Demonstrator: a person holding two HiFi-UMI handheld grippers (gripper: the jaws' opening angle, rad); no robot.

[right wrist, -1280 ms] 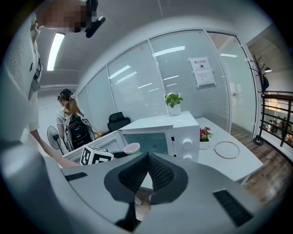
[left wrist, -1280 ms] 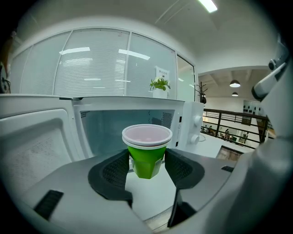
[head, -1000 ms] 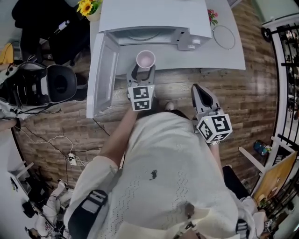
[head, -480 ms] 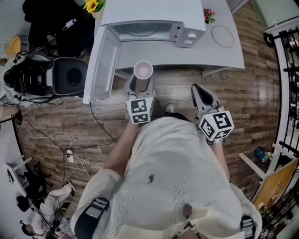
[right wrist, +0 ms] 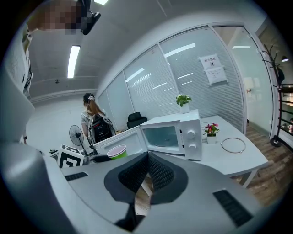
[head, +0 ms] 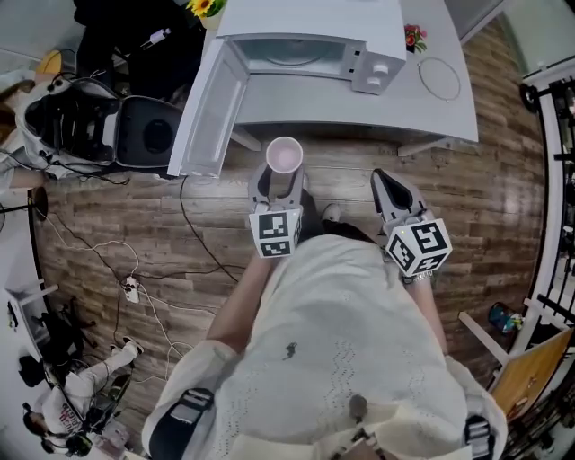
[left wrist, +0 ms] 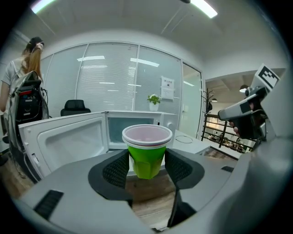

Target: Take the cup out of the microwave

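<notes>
Cup (left wrist: 146, 151) sat clamped in left gripper (left wrist: 147, 168), in front of the microwave (left wrist: 132, 130).
Loosening could drop it; right gripper (right wrist: 147, 171) was closed, empty.

Head view looks steeply down from above; both gripper views face forward, roughly level it seems, all sharing the nearby microwave (head: 314, 18).

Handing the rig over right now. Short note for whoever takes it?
Left gripper: fingers shut on the green cup, which is upright.
Right gripper: fingers together, nothing in them, held beside the left.
Cup: out of the microwave, in the air just in front of the table.
The microwave door stands open.
Done: cup is out.
Left: probably set it down, likely on the table; maybe shut the door.
</notes>
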